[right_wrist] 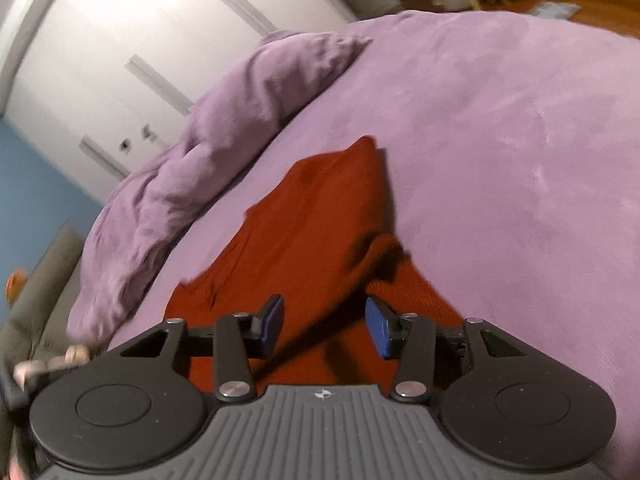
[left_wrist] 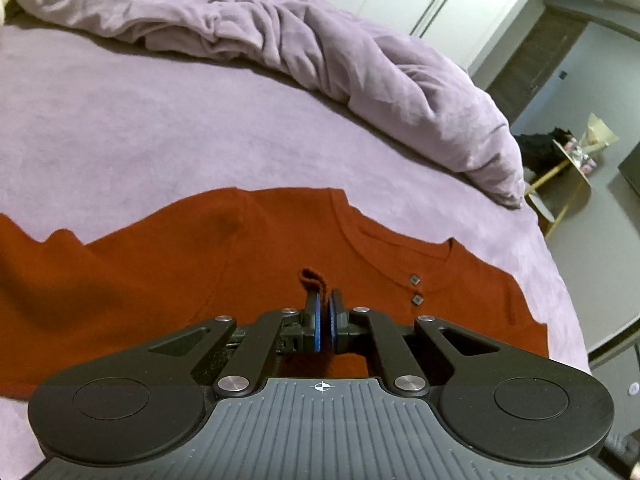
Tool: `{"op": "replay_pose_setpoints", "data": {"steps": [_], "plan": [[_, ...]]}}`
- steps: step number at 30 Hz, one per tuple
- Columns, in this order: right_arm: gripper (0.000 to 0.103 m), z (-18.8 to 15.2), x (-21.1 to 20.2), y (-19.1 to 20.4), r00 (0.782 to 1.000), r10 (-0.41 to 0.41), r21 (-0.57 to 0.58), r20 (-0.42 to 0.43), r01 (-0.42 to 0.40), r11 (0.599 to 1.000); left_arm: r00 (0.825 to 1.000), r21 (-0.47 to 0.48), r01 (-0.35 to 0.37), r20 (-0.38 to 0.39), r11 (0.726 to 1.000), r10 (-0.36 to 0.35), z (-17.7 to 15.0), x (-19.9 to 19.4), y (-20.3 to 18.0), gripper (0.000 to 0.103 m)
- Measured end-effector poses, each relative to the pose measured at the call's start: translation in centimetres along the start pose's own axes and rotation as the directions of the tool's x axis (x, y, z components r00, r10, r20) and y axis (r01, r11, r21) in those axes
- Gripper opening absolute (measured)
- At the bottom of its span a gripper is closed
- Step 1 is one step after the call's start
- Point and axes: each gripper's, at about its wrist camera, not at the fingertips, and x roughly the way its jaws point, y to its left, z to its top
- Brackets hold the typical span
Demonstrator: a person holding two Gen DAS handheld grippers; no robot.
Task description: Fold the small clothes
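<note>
A small rust-red top (left_wrist: 200,264) with a round neckline and two dark buttons (left_wrist: 414,279) lies spread on the purple bed. My left gripper (left_wrist: 325,300) is shut on a small fold of the red fabric (left_wrist: 312,278), pinched between the blue pads just left of the buttons. In the right wrist view the same red top (right_wrist: 304,232) lies rumpled, a fold rising ahead. My right gripper (right_wrist: 325,326) is open and empty, its blue pads (right_wrist: 378,328) spread just above the cloth.
A crumpled purple duvet (left_wrist: 320,52) is heaped along the far side of the bed (left_wrist: 120,128); it also shows in the right wrist view (right_wrist: 208,140). The bed edge drops to the floor at right, near a small yellow side table (left_wrist: 568,168). White wardrobe doors (right_wrist: 140,40) stand behind.
</note>
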Motion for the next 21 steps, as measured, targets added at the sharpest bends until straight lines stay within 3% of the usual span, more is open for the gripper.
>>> {"op": "replay_pose_setpoints", "data": {"steps": [2, 3, 4, 6, 9, 10, 12, 14, 17, 19, 21], "plan": [[0.034, 0.8, 1.3, -0.6, 1.0, -0.004, 0.088, -0.007, 0.004, 0.996, 1.0, 0.014, -0.015, 0.008, 1.0, 0.015, 0.2, 0.2, 0.1, 0.006], [0.017, 1.1, 2.0, -0.6, 1.0, -0.026, 0.102, -0.013, 0.028, 0.994, 1.0, 0.013, -0.018, 0.008, 1.0, 0.018, 0.4, 0.3, 0.1, 0.006], [0.01, 1.2, 2.5, 0.0, 0.996, -0.088, 0.063, -0.009, 0.089, 0.994, 1.0, 0.011, -0.02, 0.008, 1.0, 0.02, 0.7, 0.6, 0.1, 0.006], [0.009, 0.8, 2.5, 2.1, 0.984, -0.157, -0.083, 0.084, 0.164, 0.983, 0.999, 0.016, -0.021, 0.033, 1.0, 0.02, 1.6, 0.6, 0.0, 0.006], [0.009, -0.9, 2.0, 4.6, 0.958, -0.168, -0.267, 0.234, 0.229, 0.936, 0.995, 0.051, -0.027, 0.095, 0.998, 0.022, 2.4, 0.1, -0.4, 0.006], [0.009, -1.3, 2.1, 4.8, 0.961, -0.159, -0.295, 0.228, 0.223, 0.929, 0.994, 0.062, -0.032, 0.108, 0.998, 0.025, 2.5, 0.0, -0.4, 0.006], [0.015, -1.4, 2.7, 4.3, 0.987, -0.11, -0.286, 0.114, 0.138, 0.948, 0.993, 0.081, -0.055, 0.112, 0.995, 0.045, 2.4, 0.2, 0.0, 0.006], [0.018, -1.3, 2.6, 3.4, 0.996, -0.089, -0.266, -0.003, 0.085, 0.96, 0.993, 0.092, -0.083, 0.091, 0.992, 0.075, 1.9, 0.7, 1.0, 0.006], [0.028, -1.3, -0.2, 3.6, 0.999, -0.047, -0.337, 0.027, 0.053, 0.94, 0.992, 0.075, -0.117, 0.059, 0.99, 0.113, 1.1, 1.5, 2.9, 0.006], [0.058, -0.6, -2.0, 4.2, 0.993, -0.041, -0.394, 0.107, 0.08, 0.916, 0.992, 0.051, -0.12, 0.042, 0.991, 0.118, 0.8, 1.9, 3.8, 0.006], [0.064, 0.5, -1.8, 5.0, 0.987, -0.057, -0.438, 0.153, 0.12, 0.891, 0.993, 0.029, -0.118, 0.03, 0.993, 0.117, 0.6, 2.3, 4.3, 0.006]]}}
